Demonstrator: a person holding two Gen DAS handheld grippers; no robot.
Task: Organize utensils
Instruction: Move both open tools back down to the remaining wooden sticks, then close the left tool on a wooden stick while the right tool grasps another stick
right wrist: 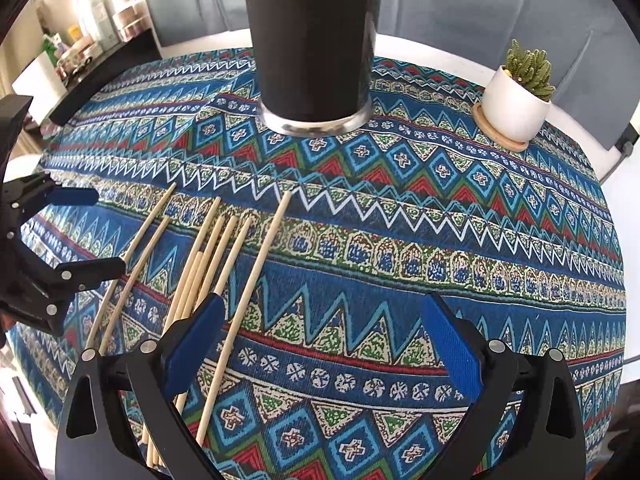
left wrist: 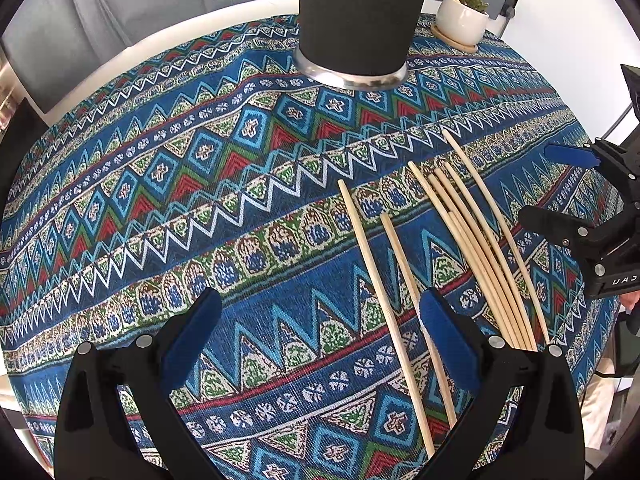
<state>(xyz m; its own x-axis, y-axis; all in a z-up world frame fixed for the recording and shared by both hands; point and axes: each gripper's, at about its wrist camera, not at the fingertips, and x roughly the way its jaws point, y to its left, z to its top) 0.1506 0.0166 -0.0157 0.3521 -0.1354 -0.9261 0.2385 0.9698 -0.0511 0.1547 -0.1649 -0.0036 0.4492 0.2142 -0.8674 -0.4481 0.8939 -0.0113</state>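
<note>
Chopsticks (left wrist: 476,240) are lying loose on the patterned tablecloth (left wrist: 200,184), fanned out toward the near edge of the table, with a tight bundle in the middle and a few strays on either side of it. A tall black tumbler (left wrist: 356,20) is standing upright further back, toward the far edge, and looks like the place they are meant to go. A small potted cactus (right wrist: 520,96) is sitting near the far right edge, well clear of the work.

Both tools are hovering over the sticks with nothing in them. The left gripper (left wrist: 320,344) is spread wide, its right finger over one of the two stray sticks; the right gripper (right wrist: 320,344) is likewise gaping, its left finger lying across the bundle.

I would say the step in hand is the first pick. Doing it well probably means choosing a stray stick (right wrist: 256,276) rather than the packed group, lowering until the fingers are straddling it near mid-length, and squeezing squarely, since a thin round stick is likely to roll or pivot. Tipping it upright before reaching the tumbler should ease the drop.
</note>
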